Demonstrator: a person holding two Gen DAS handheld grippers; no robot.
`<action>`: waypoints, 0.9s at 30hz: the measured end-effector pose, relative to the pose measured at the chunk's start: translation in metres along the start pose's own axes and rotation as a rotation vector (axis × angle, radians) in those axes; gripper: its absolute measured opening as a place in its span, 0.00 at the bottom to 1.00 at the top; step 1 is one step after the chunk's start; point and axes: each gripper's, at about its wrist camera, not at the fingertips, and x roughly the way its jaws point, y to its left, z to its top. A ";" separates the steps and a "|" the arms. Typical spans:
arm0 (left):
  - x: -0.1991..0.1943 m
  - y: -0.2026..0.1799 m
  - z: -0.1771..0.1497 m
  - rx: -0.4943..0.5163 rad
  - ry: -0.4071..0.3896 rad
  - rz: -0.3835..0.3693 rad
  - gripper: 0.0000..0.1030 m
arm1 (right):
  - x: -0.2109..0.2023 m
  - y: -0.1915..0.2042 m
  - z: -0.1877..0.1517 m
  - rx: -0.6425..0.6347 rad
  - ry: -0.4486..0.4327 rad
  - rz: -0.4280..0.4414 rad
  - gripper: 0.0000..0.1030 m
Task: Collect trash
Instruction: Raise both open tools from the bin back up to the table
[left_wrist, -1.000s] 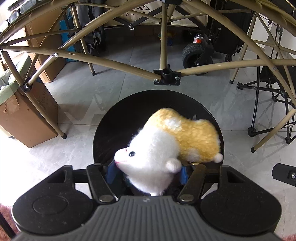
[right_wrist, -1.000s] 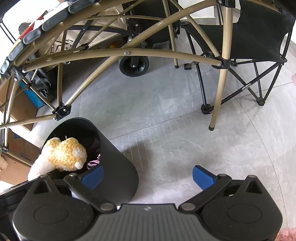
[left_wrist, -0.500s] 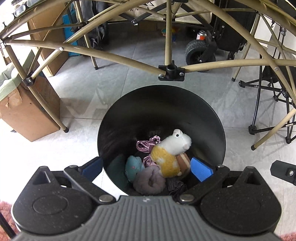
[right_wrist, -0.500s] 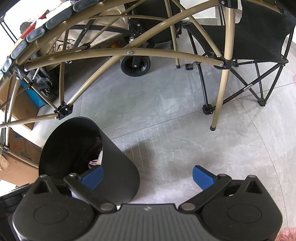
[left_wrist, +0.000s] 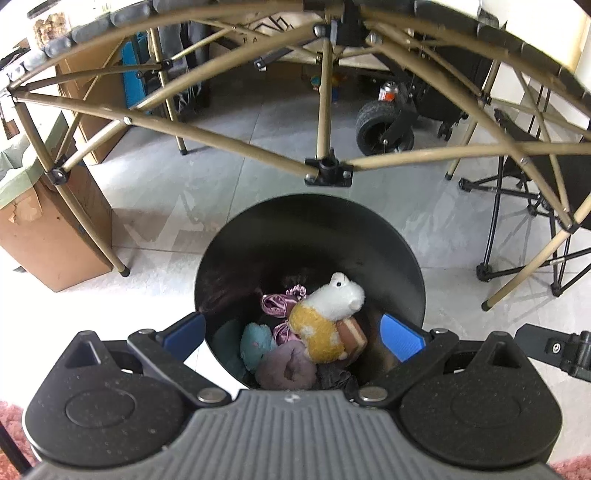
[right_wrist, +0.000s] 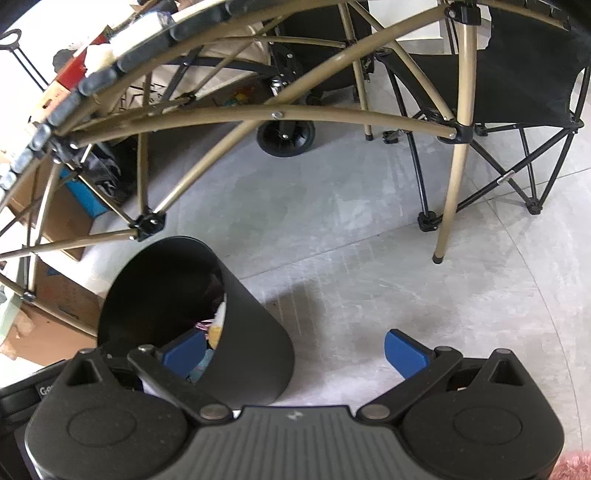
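Note:
A black round bin (left_wrist: 310, 221) stands on the grey floor; it also shows in the right wrist view (right_wrist: 255, 332). Inside lies a white and yellow plush hamster (left_wrist: 325, 317) on top of a purple plush (left_wrist: 288, 369), a teal plush (left_wrist: 255, 343) and pink ribbon (left_wrist: 275, 304). My left gripper (left_wrist: 293, 332) is open and empty, high above the bin's mouth. My right gripper (right_wrist: 295, 349) is open and empty, beside the bin on its right.
A folding table's tan metal legs (left_wrist: 325, 110) cross behind the bin. A cardboard box (left_wrist: 48, 236) stands at the left. A black folding chair (right_wrist: 517, 85) and a cart wheel (right_wrist: 286, 136) stand further back. Pink rug (right_wrist: 576, 465) lies at my near edge.
My left gripper opened and let go of the plush hamster, which dropped into the bin. The gripper has since risen. The right gripper stayed open and shifted slightly.

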 end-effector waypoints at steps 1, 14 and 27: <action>-0.004 0.002 0.001 -0.004 -0.011 -0.003 1.00 | -0.003 0.001 0.000 -0.002 -0.005 0.006 1.00; -0.063 0.020 0.004 -0.017 -0.218 -0.033 1.00 | -0.049 0.010 -0.001 -0.058 -0.144 0.081 1.00; -0.126 0.052 0.021 -0.086 -0.387 -0.067 1.00 | -0.121 0.050 0.016 -0.164 -0.414 0.132 1.00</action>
